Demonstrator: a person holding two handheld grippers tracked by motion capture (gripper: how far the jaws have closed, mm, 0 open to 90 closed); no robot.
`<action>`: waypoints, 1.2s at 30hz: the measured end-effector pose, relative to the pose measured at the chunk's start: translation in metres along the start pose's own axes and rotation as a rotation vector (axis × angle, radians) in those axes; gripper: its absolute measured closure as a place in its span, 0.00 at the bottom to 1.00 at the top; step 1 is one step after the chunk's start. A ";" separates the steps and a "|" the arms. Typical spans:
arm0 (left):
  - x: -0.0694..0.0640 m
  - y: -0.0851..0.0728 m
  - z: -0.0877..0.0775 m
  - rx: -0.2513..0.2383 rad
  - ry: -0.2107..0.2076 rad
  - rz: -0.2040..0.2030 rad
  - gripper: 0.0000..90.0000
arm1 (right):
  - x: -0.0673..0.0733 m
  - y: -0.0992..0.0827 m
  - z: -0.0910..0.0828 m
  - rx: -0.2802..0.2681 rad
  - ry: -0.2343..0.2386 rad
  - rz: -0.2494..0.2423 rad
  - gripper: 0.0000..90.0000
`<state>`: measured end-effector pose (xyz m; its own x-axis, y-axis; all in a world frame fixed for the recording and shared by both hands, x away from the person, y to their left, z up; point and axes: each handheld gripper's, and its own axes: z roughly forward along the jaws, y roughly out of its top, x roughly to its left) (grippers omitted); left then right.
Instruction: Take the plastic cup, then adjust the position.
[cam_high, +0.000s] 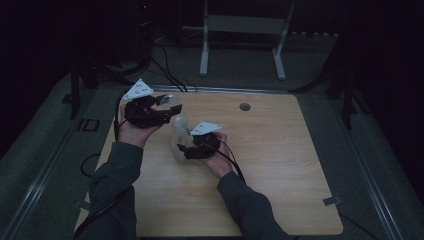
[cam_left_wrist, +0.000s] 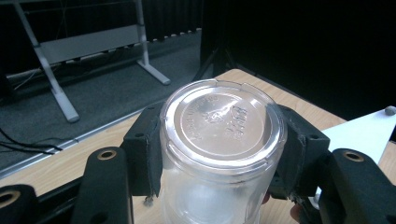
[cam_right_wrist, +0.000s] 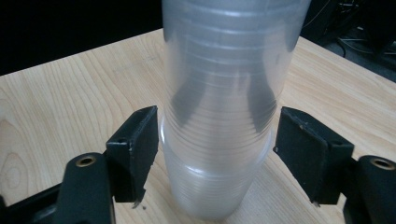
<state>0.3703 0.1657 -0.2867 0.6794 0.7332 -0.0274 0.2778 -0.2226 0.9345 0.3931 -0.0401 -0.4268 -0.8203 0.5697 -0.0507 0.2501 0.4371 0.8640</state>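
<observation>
So we've got a stack of clear plastic cups (cam_right_wrist: 224, 116) standing upside down on the table (cam_high: 280, 165), a bit left of the middle. The top cup (cam_left_wrist: 223, 140) is the one being worked on: in the left gripper view its embossed bottom faces up at us and both black pads (cam_left_wrist: 147, 154) are squeezed against its sides, so the left gripper (cam_high: 167, 102) is clamped on that cup. In the high view this gripper sits at the far left part of the table, with its white three-cornered plate on top, and the cup looks tilted away from the rest of the stack, though it's dim and blurry there and hard to say if it's fully free. The right gripper (cam_high: 181, 150) is nearer to us and just right of the stack, low down. In the right gripper view its pads (cam_right_wrist: 135, 149) stand on either side of the stack's lower part, with the left one right up at the wall and a clear gap at the right one, so it isn't pinching. Beyond the table there's a grey floor with a white metal frame (cam_high: 242, 40) standing on it, and some cables (cam_high: 167, 75) trailing across.
</observation>
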 end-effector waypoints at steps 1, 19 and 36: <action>0.000 0.001 -0.002 -0.002 -0.002 0.000 0.46 | 0.001 0.000 -0.002 -0.001 0.001 0.000 0.32; -0.003 0.000 -0.034 -0.044 -0.045 -0.019 0.46 | 0.004 0.004 -0.030 -0.028 -0.008 -0.059 0.31; 0.006 -0.032 -0.050 -0.061 -0.049 -0.104 0.47 | 0.004 0.004 -0.037 -0.022 0.002 -0.082 0.32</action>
<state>0.3313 0.2093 -0.2986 0.6819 0.7177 -0.1413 0.3075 -0.1061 0.9456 0.3716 -0.0620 -0.4052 -0.8385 0.5314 -0.1210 0.1706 0.4669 0.8677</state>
